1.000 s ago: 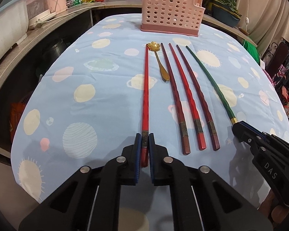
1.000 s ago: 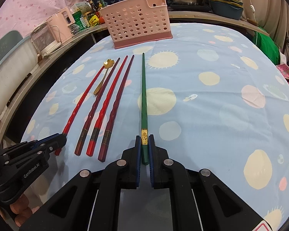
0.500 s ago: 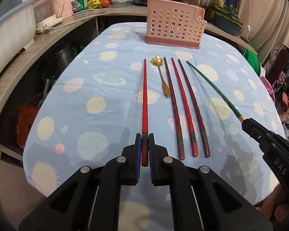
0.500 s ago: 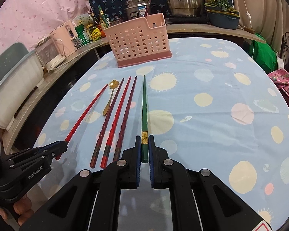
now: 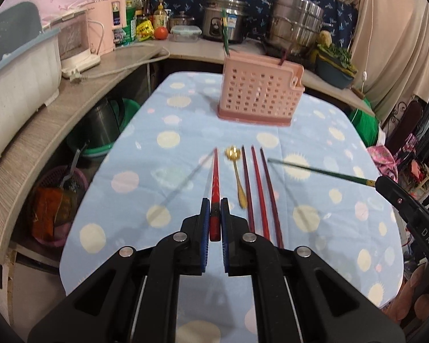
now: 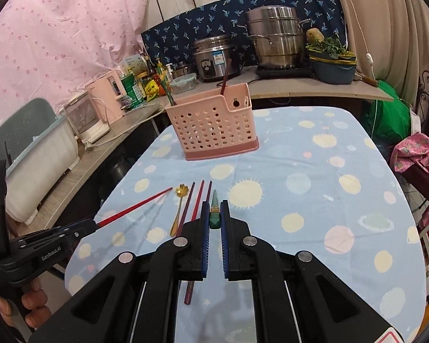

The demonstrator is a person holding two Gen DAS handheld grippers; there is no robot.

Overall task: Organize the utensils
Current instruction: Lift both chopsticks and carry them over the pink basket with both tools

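My left gripper (image 5: pixel 214 214) is shut on the thick end of a red chopstick (image 5: pixel 215 183), held above the table and pointing away. My right gripper (image 6: pixel 214 217) is shut on a green chopstick (image 6: pixel 214 214), seen almost end-on; the left wrist view shows this green chopstick (image 5: pixel 314 171) slanting in the air from the right gripper (image 5: pixel 386 185). On the blue dotted tablecloth (image 5: pixel 163 171) lie a gold spoon (image 5: pixel 237 177) and three dark red chopsticks (image 5: pixel 257 188). The pink perforated utensil basket (image 5: pixel 257 97) stands at the far end with a couple of sticks in it.
A grey counter (image 5: pixel 43 131) curves along the left with a white tub (image 5: pixel 17 80) and pink appliances. Steel pots (image 6: pixel 277 40) and a rice cooker (image 6: pixel 214 57) stand behind the basket. Buckets and baskets sit under the counter. A hand (image 6: pixel 28 305) holds the left gripper.
Both grippers have risen, each lifting its chopstick off the cloth. The table now looks farther below, and the green chopstick's tip has swung to the left in the left wrist view.
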